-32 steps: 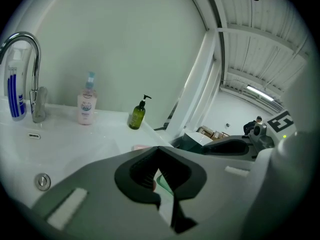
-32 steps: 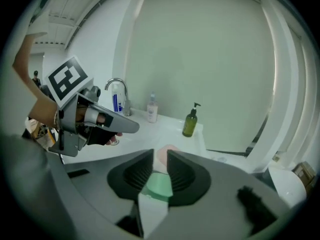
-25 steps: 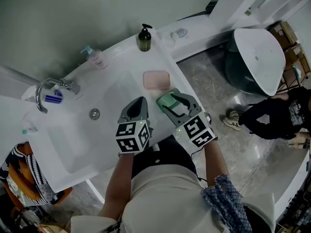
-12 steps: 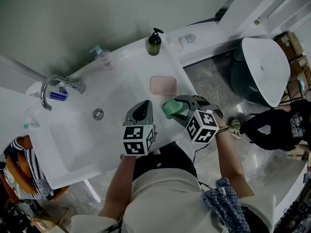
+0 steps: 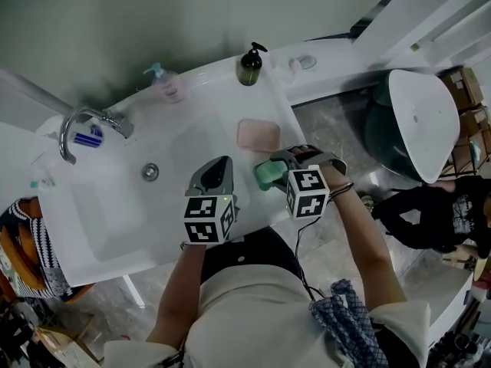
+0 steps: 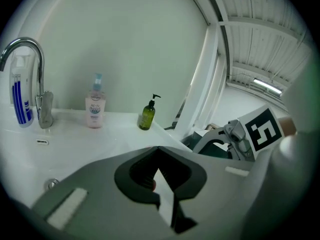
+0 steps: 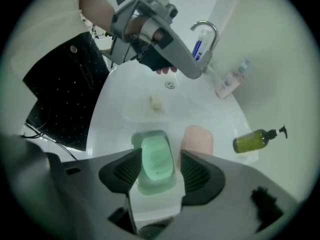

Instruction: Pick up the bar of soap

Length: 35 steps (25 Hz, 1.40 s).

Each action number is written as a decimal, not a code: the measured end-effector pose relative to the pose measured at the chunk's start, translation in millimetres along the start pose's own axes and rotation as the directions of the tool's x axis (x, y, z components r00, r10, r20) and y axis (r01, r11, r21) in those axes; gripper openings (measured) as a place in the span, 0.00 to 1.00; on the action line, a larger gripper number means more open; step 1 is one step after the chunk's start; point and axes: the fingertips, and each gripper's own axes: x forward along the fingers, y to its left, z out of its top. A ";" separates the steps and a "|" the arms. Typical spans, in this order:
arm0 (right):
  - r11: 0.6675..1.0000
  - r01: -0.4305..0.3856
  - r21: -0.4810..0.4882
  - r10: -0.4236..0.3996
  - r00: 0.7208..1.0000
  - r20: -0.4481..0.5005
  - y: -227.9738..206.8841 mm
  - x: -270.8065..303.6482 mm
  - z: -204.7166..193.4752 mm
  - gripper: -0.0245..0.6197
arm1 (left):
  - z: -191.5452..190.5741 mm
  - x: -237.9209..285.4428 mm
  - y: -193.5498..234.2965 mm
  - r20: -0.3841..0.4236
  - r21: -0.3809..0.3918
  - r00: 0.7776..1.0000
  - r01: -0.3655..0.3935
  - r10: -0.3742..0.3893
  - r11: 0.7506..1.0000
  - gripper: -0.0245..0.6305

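Observation:
A pale green bar of soap (image 7: 156, 159) lies in a green dish (image 7: 136, 140) at the front right rim of the white sink (image 5: 115, 228); the head view shows the bar (image 5: 268, 175) partly under my right gripper. My right gripper (image 7: 157, 170) points steeply down over it, jaws apart, one pad on each side of the dish, not pressing. Its jaws have just been opening, with the soap between them. In the head view the right gripper (image 5: 278, 167) hides part of the dish. My left gripper (image 5: 219, 164) hovers over the basin's front edge, its jaws (image 6: 159, 151) together on nothing.
A pink soap dish (image 5: 258, 136) sits just behind the green one. An olive pump bottle (image 5: 249, 66) and a pink pump bottle (image 5: 165, 83) stand at the back rim. A chrome faucet (image 5: 77, 129) rises at left, a drain (image 5: 150, 172) in the basin. A person (image 5: 437, 213) crouches at right.
My right gripper has rolled and come down over the green soap, its jaws spread wider around the dish. My left gripper has hardly moved.

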 end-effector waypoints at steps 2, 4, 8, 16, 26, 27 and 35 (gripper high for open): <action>0.999 -0.032 -0.018 0.032 0.999 -0.010 2.3 5.6 -1.7 0.39 | -0.9 -1.1 5.4 -0.006 -0.005 1.000 -0.019 0.019 1.000 0.05; 0.998 -0.050 -0.024 0.049 0.998 -0.028 3.4 11.7 -7.9 0.39 | -2.2 -0.4 6.9 -0.015 -0.015 1.000 -0.023 0.023 1.000 0.05; 0.995 -0.074 -0.062 0.071 0.996 -0.056 4.0 24.3 -13.1 0.39 | 0.8 -0.1 11.9 -0.011 -0.030 0.999 -0.035 0.035 0.999 0.05; 0.989 -0.122 -0.078 0.117 0.990 -0.073 6.3 37.6 -14.4 0.40 | 5.1 -1.8 22.8 -0.005 -0.052 0.998 -0.063 0.063 0.997 0.05; 0.992 -0.107 -0.068 0.101 0.991 -0.084 1.1 53.4 -19.5 0.42 | 2.5 -2.4 20.9 -0.008 -0.032 0.997 -0.082 0.082 0.996 0.05; 0.991 -0.116 -0.062 0.111 0.990 -0.081 0.8 53.5 -19.4 0.42 | 2.2 -2.5 21.0 -0.009 -0.032 0.996 -0.084 0.084 0.996 0.05; 0.958 -0.285 -0.009 0.283 0.953 -0.113 1.6 60.6 -18.9 0.42 | 3.8 -2.8 26.3 -0.002 -0.041 0.995 -0.105 0.105 0.994 0.05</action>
